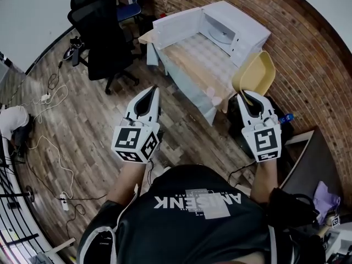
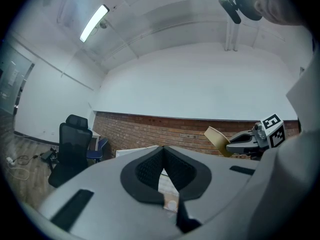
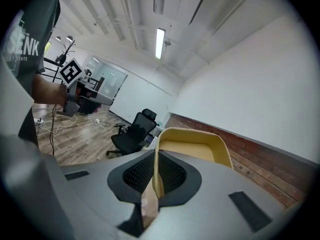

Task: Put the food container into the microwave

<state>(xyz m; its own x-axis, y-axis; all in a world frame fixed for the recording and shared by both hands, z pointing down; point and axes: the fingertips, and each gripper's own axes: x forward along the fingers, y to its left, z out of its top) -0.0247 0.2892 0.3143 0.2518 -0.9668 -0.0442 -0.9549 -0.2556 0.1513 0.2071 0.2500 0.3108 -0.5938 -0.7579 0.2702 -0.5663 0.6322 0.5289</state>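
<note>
A pale yellow food container [image 1: 254, 73] hangs tilted in the air off the table's right end, with my right gripper [image 1: 248, 97] shut on its rim. In the right gripper view the container [image 3: 196, 146] stands up between the jaws, its rim pinched. The white microwave [image 1: 234, 29] sits at the far end of the table with its door [image 1: 176, 27] swung open to the left and its cavity with the turntable [image 1: 222, 34] showing. My left gripper [image 1: 147, 94] is held over the floor left of the table, jaws together, with nothing in them; from its view the container [image 2: 216, 139] shows at the right.
The wooden table [image 1: 195, 65] runs toward the brick wall [image 1: 308, 54]. A black office chair [image 1: 99, 34] stands on the floor at the left, with cables [image 1: 49, 95] lying beyond it. A blue bottle [image 1: 286, 117] lies by the wall at the right.
</note>
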